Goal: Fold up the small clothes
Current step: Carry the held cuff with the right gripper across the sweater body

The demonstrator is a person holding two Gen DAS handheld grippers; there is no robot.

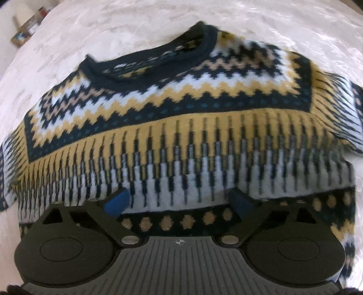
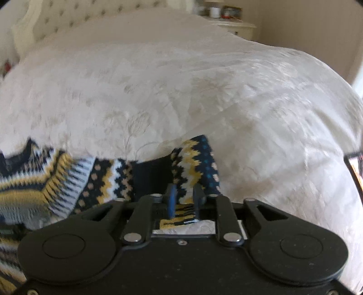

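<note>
A knitted sweater (image 1: 181,127) in navy, mustard and white zigzags lies spread front-up on the cream bedspread (image 1: 113,29), with its navy collar at the far side. My left gripper (image 1: 179,202) hangs low over the sweater's lower body, jaws wide open, with nothing between the blue pads (image 1: 116,202). In the right wrist view the sweater body (image 2: 45,181) lies at the left. One sleeve (image 2: 195,163) runs forward between the fingers of my right gripper (image 2: 184,199). The knit fills the gap and touches both pads, so that gripper is shut on the sleeve.
The bedspread (image 2: 204,90) stretches far ahead to a tufted headboard (image 2: 68,13) and pillows. A cream nightstand (image 2: 236,26) with jars stands at the back right. A dark-framed object (image 2: 355,168) shows at the right edge. A shelf with small items (image 1: 27,29) is at the top left.
</note>
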